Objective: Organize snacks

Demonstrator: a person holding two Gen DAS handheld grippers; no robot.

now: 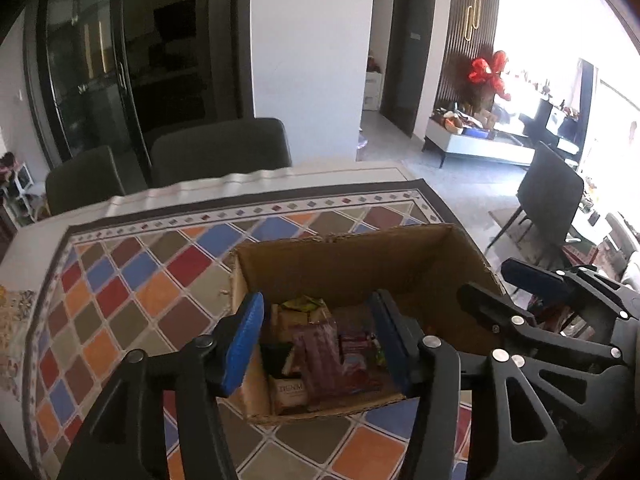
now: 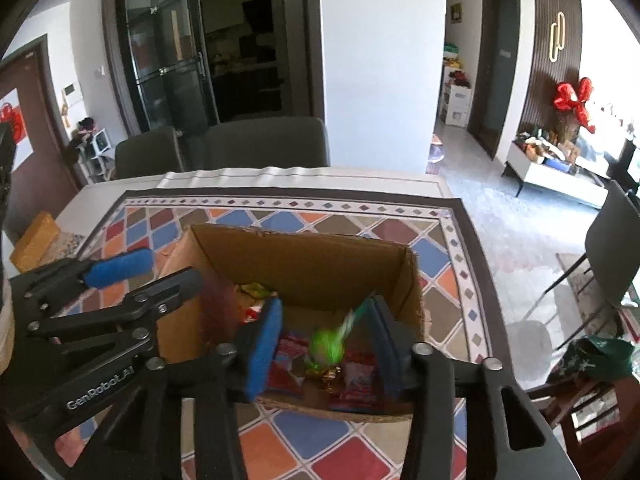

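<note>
- We hold both claws over the cardboard box (image 2: 304,264), which sits on the patterned tablecloth (image 2: 360,452); the snacks are already down inside it, packets piled on its floor.
- Our right gripper (image 2: 324,344) is spread wide, with nothing pinched between its blue pads (image 2: 262,350); a green-wrapped sweet (image 2: 326,350) shows blurred in the gap between them, above the packets, and we cannot tell whether it is falling or already lying there.
- Our left gripper (image 1: 320,344) is spread too, and empty; it hangs above the left half of the box, over a maroon packet (image 1: 320,364) and a pale carton (image 1: 288,394).
- What could go wrong, as we judge it: the two claws are close together over one small opening, so a careless move could knock one frame against the other; a finger lowered blind could catch the box's raw, torn rim and drag the light box across the cloth; the green sweet, if loose, may bounce off the slick wrappers.
- Materials: the box is corrugated card, matte brown, rough at the cut edges, and likely soft enough to buckle; the packets look like glossy film, crinkled and slippery; the pads are textured blue rubber on rigid black plastic arms; the cloth is flat with a diamond print in red, blue and orange.
</note>
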